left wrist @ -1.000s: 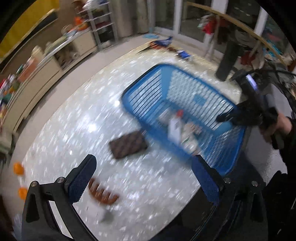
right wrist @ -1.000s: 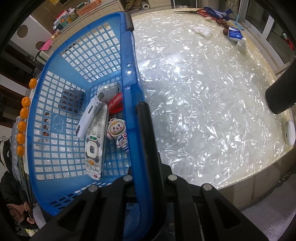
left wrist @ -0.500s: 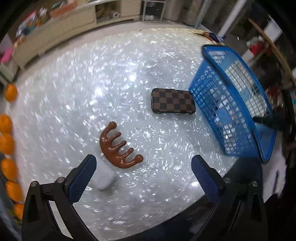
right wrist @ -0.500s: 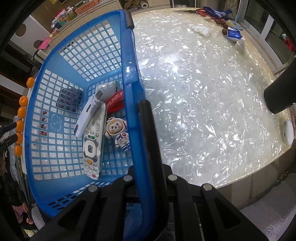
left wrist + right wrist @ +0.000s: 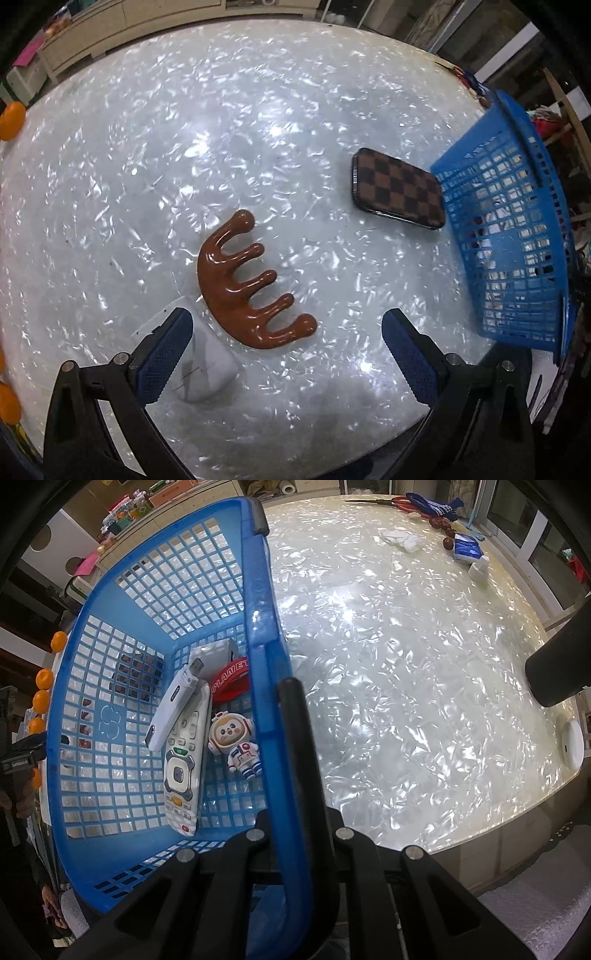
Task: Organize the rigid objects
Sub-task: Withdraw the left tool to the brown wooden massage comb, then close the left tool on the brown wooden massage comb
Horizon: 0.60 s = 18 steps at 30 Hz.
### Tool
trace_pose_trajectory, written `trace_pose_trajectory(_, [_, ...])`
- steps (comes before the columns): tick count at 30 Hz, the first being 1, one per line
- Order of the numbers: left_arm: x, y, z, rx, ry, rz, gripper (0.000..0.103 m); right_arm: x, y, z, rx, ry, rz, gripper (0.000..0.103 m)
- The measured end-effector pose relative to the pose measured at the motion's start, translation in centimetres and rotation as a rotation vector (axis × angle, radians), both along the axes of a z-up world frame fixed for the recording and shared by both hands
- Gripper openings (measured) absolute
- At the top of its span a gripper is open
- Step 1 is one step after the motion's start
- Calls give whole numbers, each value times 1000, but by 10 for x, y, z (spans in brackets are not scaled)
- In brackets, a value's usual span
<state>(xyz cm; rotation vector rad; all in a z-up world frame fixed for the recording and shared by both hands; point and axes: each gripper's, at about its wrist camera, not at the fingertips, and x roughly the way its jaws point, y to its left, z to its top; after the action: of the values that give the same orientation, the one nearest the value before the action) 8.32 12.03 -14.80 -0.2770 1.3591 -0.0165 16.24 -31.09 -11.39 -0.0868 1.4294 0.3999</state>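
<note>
**Basket partly filled, three items left on the table**

A remote (image 5: 183, 764), stick (image 5: 173, 705), toy astronaut (image 5: 236, 744) and band are already held in the basket (image 5: 258, 635), whose rim is clamped by the right gripper (image 5: 291, 760). A brown comb (image 5: 243, 284), checkered case (image 5: 399, 188) and white box (image 5: 207, 365) are left below the spread-open, empty left gripper (image 5: 286, 354).

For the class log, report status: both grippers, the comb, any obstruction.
Left gripper open, above table. Right gripper shut on basket rim. Comb flat on table, white box touching it. Path otherwise clear.
</note>
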Motion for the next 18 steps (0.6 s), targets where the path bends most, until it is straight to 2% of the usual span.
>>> trace_pose_trajectory(7, [8,6,-14,-30,12,44,103,1,1,-1,-3,3,1,8])
trace_pose_trajectory(14, [18,19,-42,-28,129,156,103,1,3,-2,-6,6,4,8])
trace_pose_trajectory(18, [20,20,-46,-8,131,178,103,1,3,-2,-6,6,4,8])
